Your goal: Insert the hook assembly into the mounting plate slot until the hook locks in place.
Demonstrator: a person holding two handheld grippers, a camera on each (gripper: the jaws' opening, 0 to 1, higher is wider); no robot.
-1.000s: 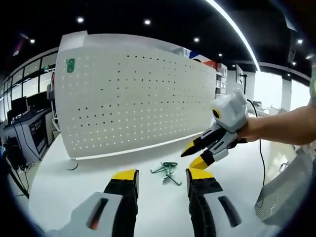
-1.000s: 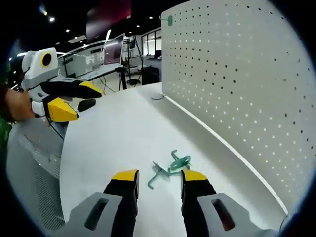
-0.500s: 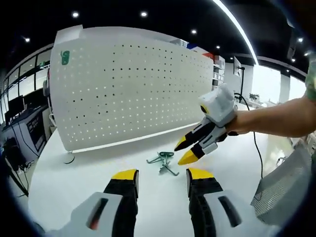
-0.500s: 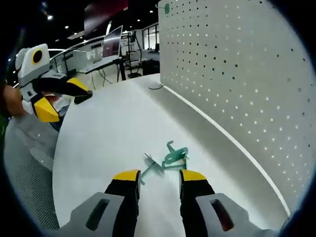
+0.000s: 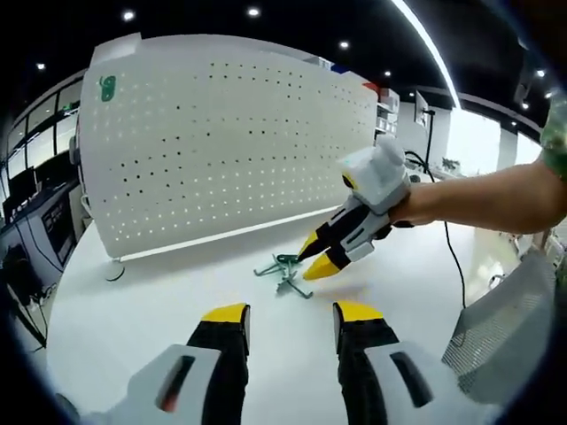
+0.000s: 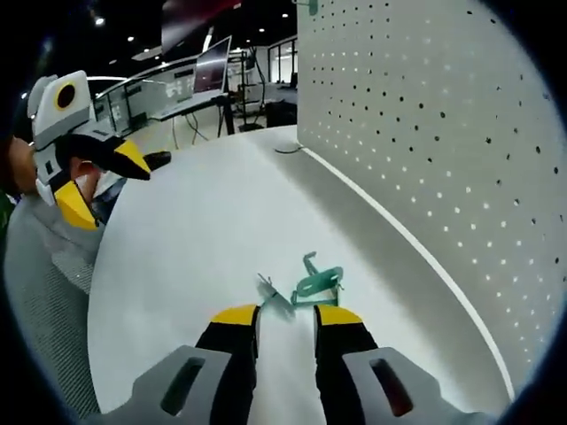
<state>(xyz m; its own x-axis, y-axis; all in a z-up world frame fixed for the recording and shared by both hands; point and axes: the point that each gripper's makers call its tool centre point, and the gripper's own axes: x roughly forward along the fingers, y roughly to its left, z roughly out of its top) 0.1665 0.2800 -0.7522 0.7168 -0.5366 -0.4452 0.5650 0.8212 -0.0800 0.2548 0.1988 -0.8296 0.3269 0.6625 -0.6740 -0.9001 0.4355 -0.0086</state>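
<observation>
On pegboard [image 5: 221, 150], green tag [image 5: 107, 87], writing unreadable.

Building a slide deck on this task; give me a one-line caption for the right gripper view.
Right gripper open, closing in on green hooks lying on the white table beside the pegboard.

My left gripper [image 5: 291, 320] looks like hard plastic: glossy yellow tips, matt black jaws, a pale grey shell with a slight sheen. The right gripper [image 5: 321, 257] has the same finish, with a white glossy housing. The table [image 6: 186, 239] reads as a smooth, semi-matt white surface that catches soft reflections. The hook assembly [image 6: 301, 288] looks like thin wire with a green coating, slightly shiny. The pegboard [image 5: 221, 150] is a flat, matt white perforated sheet, metal or plastic I cannot tell. At near right, a chair back [image 5: 500, 341] shows grey woven mesh.
</observation>
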